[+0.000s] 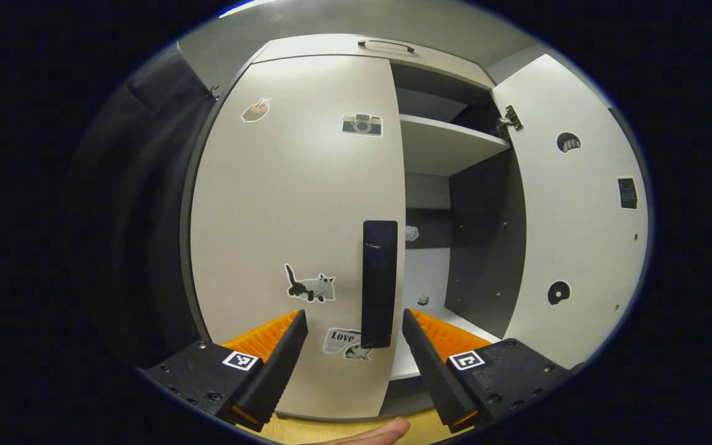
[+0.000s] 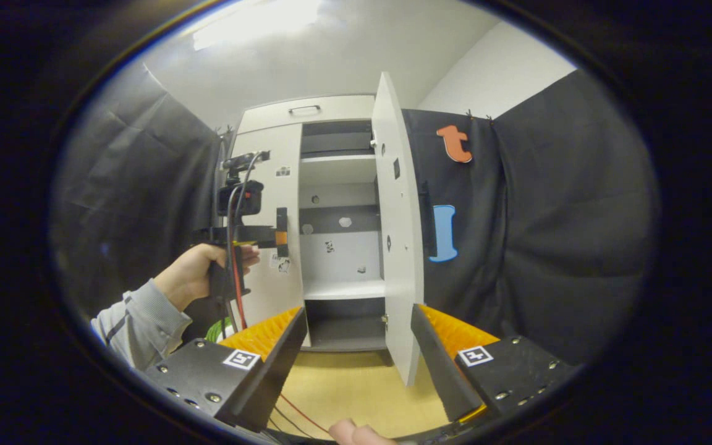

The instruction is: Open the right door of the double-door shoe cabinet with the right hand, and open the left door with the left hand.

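I judge the task half done: the right door point(image 2: 398, 235) stands swung wide, edge-on ahead of my right gripper point(image 2: 356, 346) and just right of its centre line, with the shelves point(image 2: 342, 288) bare to view between it and the left door point(image 1: 297, 222). That left door is shut, or very nearly so, and is what remains. My left gripper point(image 1: 354, 337) has its jaws wide apart and holds nothing; the dark handle point(image 1: 379, 283) of the left door hangs straight ahead between them, its lower end just above the gap, and I cannot tell whether the tips touch it yet. The right jaws are wide too and empty, well back from the cabinet. In the right gripper view I see the hand point(image 2: 198, 272) holding the left gripper up against the left door. Next, I reckon, the left jaws must close on the handle and pull outward. Stickers point(image 1: 311, 287) dot the door, harmless. The dark curtain point(image 1: 139, 204) hangs just left of the door's hinge side and may brush the door as it swings; the floor point(image 2: 356, 389) ahead looks free.
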Motion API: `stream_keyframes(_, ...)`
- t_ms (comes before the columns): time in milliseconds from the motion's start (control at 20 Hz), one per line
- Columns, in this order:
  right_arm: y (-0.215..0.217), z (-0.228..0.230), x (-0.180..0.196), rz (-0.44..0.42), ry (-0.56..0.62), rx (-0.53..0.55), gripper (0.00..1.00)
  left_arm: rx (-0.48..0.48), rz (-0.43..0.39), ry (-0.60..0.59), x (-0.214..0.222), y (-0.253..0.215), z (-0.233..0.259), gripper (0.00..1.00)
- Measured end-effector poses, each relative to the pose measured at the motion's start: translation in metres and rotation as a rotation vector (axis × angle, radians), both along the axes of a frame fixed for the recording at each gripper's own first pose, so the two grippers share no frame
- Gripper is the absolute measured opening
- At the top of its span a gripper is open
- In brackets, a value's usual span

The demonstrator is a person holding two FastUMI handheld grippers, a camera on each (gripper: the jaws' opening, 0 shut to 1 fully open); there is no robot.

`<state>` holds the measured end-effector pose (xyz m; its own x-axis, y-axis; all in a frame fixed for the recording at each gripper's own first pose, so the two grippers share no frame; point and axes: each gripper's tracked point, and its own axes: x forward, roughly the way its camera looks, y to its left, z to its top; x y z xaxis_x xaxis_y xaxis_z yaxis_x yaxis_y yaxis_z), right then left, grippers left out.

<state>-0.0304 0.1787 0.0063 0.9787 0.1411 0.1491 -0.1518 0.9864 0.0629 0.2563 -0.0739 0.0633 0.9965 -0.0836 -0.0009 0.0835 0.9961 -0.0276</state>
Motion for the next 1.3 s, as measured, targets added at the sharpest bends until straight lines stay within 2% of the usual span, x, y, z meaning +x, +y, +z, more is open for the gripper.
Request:
stream_keyframes(100, 0.004, -0.005, 0.001, 0.010, 0.008, -0.004, 1.00, -0.010, -0.003, 0.009, 0.012, -0.002, 0.004, 0.96)
stream_keyframes(200, 0.005, -0.008, 0.001, 0.017, 0.011, -0.003, 1.00, 0.020, 0.023, 0.004, 0.021, 0.005, 0.010, 0.96)
stream_keyframes(350, 0.007, -0.009, 0.001, 0.034, 0.005, 0.007, 1.00, 0.055, -0.008, -0.010, 0.028, -0.005, 0.016, 0.90)
stream_keyframes(500, 0.018, -0.013, 0.000, 0.099, 0.018, 0.059, 1.00, 0.106, -0.048, 0.047, 0.039, -0.011, -0.001, 0.70)
stream_keyframes(550, 0.018, -0.015, -0.001, 0.111, 0.028, 0.083, 1.00, 0.109, -0.036, 0.073, 0.041, -0.012, -0.005, 0.67)
stream_keyframes(600, 0.018, -0.012, -0.003, 0.111, 0.028, 0.095, 1.00, 0.105, -0.048, 0.040, 0.042, -0.015, 0.001, 0.62)
stream_keyframes(650, 0.016, -0.014, -0.002, 0.100, 0.027, 0.095, 1.00, 0.104, -0.076, 0.067, 0.045, -0.022, -0.004, 0.58)
stream_keyframes(750, 0.008, -0.014, -0.004, 0.063, 0.019, 0.083, 1.00, 0.093, -0.064, 0.068, 0.040, -0.021, -0.004, 0.35)
stream_keyframes(800, 0.005, -0.013, -0.005, 0.045, 0.016, 0.079, 1.00, 0.087, -0.068, 0.072, 0.039, -0.021, -0.005, 0.31)
stream_keyframes(1050, 0.002, -0.008, 0.001, 0.027, 0.004, 0.069, 1.00, 0.079, -0.041, 0.064, 0.028, -0.018, -0.006, 0.26)
stream_keyframes(1300, 0.000, -0.013, 0.006, 0.005, 0.028, 0.076, 1.00, 0.068, -0.077, 0.055, -0.001, -0.012, -0.006, 0.25)
